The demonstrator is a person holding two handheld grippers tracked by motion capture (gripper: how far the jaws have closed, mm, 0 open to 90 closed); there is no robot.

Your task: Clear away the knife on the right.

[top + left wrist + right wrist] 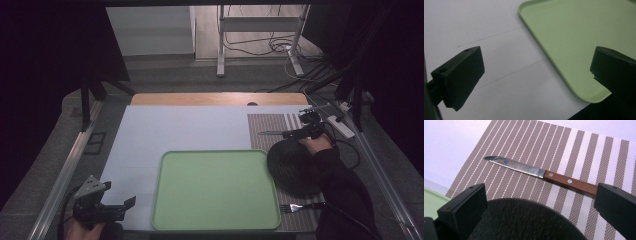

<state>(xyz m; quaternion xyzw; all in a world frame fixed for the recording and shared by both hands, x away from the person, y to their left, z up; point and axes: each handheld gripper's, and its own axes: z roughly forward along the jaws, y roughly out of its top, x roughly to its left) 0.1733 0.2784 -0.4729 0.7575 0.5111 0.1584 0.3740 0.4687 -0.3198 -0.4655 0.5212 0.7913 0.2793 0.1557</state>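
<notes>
Nearest the person, the left gripper (pixel 127 205) rests at the table's near left corner on the white sheet (pixel 165 130), jaws spread wide and holding nothing, just beside the green tray (pixel 215 192); a fork (pixel 300 206) lies at the tray's near right corner on the striped placemat (pixel 272 125); farther off, the right gripper (pixel 295 134) hovers over the dark round plate (pixel 292 167), jaws wide apart and empty; just beyond the plate's rim the wooden-handled knife (pixel 541 173) lies flat on the placemat, blade pointing toward the sheet.
</notes>
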